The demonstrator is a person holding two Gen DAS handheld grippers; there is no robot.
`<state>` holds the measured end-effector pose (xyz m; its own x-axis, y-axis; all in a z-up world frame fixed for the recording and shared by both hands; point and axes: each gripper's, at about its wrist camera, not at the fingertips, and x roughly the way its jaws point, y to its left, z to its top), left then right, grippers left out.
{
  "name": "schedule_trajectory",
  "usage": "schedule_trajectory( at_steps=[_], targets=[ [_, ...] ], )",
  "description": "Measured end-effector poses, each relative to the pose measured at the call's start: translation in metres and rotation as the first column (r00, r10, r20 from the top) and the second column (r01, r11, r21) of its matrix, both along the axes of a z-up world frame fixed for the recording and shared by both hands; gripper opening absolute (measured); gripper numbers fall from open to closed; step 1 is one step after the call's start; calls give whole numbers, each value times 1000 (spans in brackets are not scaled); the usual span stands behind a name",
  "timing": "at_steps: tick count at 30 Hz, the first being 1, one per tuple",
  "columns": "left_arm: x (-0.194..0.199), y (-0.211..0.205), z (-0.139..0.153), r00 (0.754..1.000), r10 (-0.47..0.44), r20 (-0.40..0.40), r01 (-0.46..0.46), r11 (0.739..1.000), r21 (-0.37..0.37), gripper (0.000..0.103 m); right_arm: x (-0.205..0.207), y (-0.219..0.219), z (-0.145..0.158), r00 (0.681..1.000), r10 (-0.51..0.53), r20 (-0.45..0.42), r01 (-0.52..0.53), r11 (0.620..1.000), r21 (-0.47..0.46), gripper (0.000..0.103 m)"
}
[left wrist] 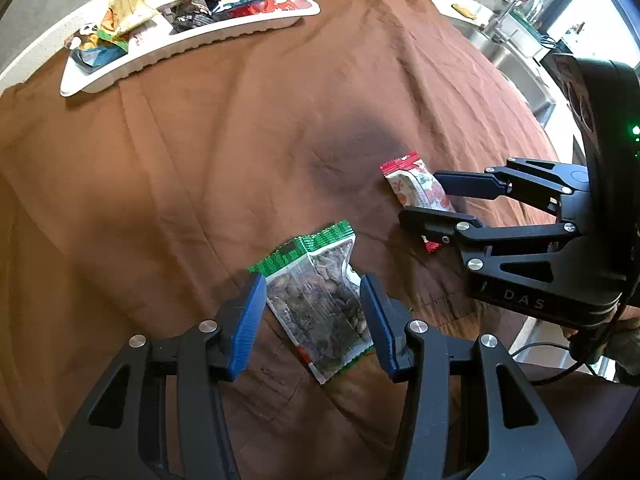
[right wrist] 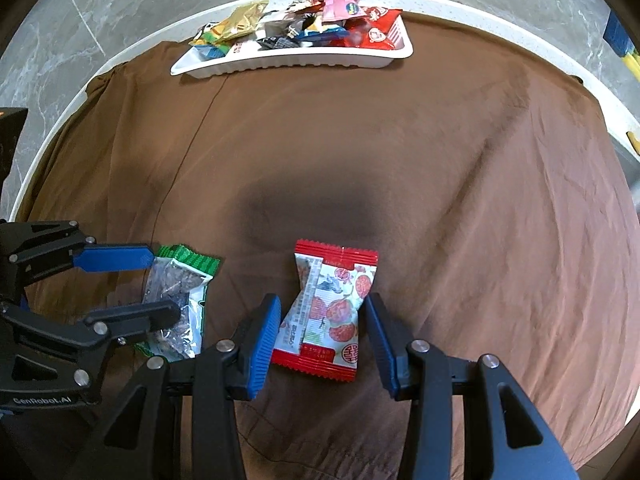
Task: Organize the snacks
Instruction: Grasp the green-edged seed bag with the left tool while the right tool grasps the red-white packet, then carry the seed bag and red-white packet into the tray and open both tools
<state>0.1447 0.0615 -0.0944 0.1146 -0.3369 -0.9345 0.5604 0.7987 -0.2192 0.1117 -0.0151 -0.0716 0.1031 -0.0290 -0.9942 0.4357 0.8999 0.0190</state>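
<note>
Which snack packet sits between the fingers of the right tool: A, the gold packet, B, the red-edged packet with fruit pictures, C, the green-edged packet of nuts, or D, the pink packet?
B: in the right wrist view the red-edged packet lies between the right tool's blue pads; the green-edged packet is at the left tool.

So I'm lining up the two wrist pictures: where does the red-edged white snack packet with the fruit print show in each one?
Left wrist view: the red-edged white fruit-print snack packet lies right of centre, between the right gripper's fingers.
Right wrist view: the packet lies at lower centre, between that camera's own blue fingers.
Shared landmark: the white ribbed plastic snack tray at the far table edge.
</note>
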Motion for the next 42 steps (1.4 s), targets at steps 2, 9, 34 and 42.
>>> schedule_trajectory(
  at_steps=[2, 9, 34, 42],
  targets=[
    [-1, 0, 3, 1000, 12, 6, -12, 1000, 6, 47, -1, 0, 0, 1000, 0, 2, 0, 1000, 0, 47],
    [-5, 0, 2, 1000, 26, -17, -25, 1000, 18, 47, -1, 3, 0, 1000, 13, 7, -13, 1000, -9, 47],
    [-21, -12, -4, 998, 32, 45, -34, 999, 23, 22, -22, -9, 11, 996, 44, 74, -48, 997, 58, 35],
    [-13, -4, 10, 998, 56, 42, -56, 998, -23, 22, -26, -31, 21, 990, -75, 123, 53, 983, 174, 35]
  ],
)
